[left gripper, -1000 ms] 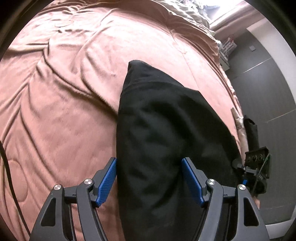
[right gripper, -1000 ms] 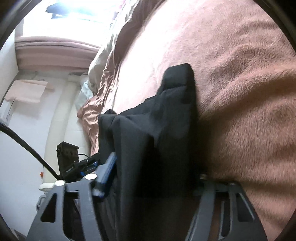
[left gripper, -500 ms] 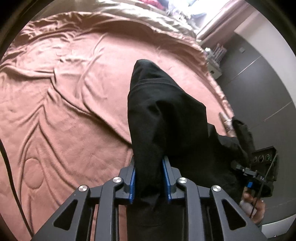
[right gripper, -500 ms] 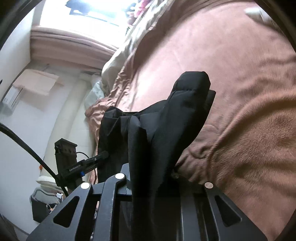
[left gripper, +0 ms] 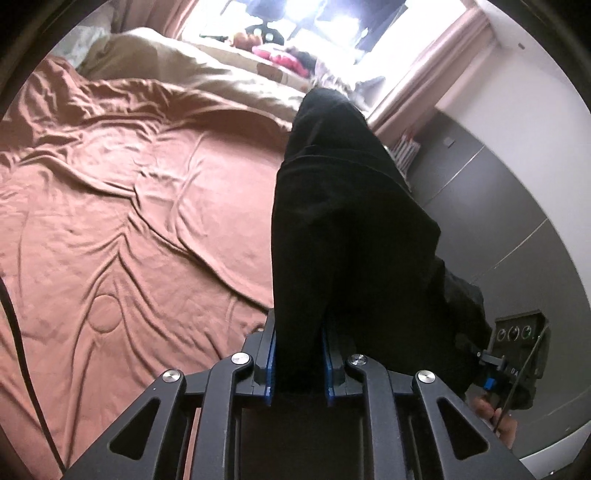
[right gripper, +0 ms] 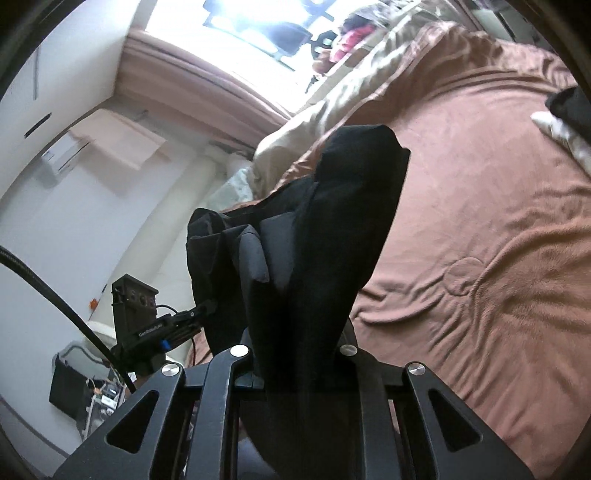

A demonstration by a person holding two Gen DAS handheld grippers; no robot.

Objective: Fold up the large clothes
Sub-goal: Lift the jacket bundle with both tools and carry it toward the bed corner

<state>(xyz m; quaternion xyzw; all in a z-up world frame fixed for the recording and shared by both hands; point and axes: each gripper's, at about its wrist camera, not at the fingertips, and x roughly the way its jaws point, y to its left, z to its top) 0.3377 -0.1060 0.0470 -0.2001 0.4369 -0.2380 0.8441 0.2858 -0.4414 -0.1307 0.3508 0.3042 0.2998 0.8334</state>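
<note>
the left gripper (left gripper: 297,363) is pinching a thick bunch of the black garment (left gripper: 343,229) between its blue pads; its jaws have just been closing and are now standing narrow, with the cloth pressed between them. the right gripper (right gripper: 295,354) is doing the same on another part of the black garment (right gripper: 332,236), jaws narrow and the fabric squeezed in the middle. in the left wrist view the garment is rising from the jaws toward 12 o'clock, and the right gripper (left gripper: 517,354) with a bit of the person's hand is showing at 4 o'clock. in the right wrist view the left gripper (right gripper: 155,325) is sitting at 8 o'clock.

the garment is hanging between the two grippers above the brown bedcover (left gripper: 122,206), which is spreading from 9 to 11 o'clock in the left view. beige bedding (left gripper: 207,70) is lying further up, near the bright window (left gripper: 306,22).

as i judge it, the task is in an early or middle part: the cloth is gripped and lifted, but it is looking bunched, not flat. how many folds it is already having, i cannot tell. what is left is probably laying it on the bedcover, smoothing it, and making the folds.
</note>
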